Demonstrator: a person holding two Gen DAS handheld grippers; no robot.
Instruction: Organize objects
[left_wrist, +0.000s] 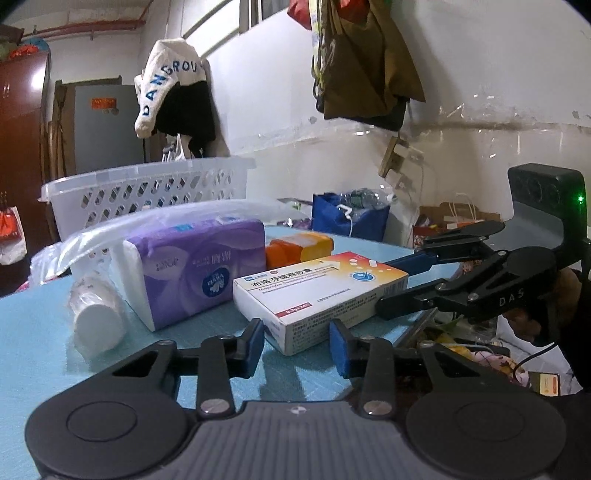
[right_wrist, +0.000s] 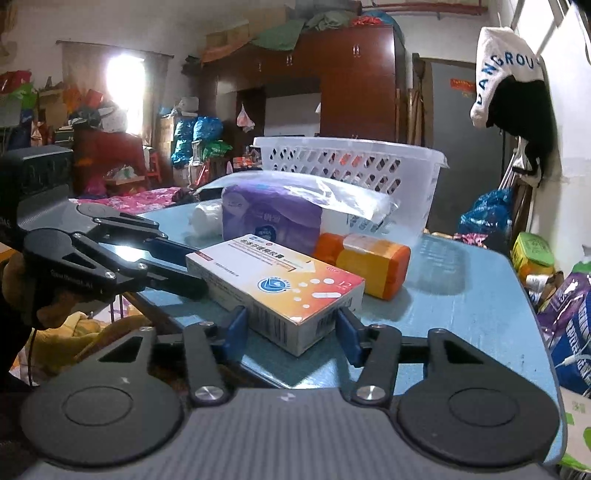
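Blue tabletop is seen beneath both tools. One end of the medicine box is bracketed by the half-closed left gripper, the other end by the right gripper; pad contact appears likely but cannot be confirmed. Behind it an orange bottle, a purple tissue pack and a white basket are placed.
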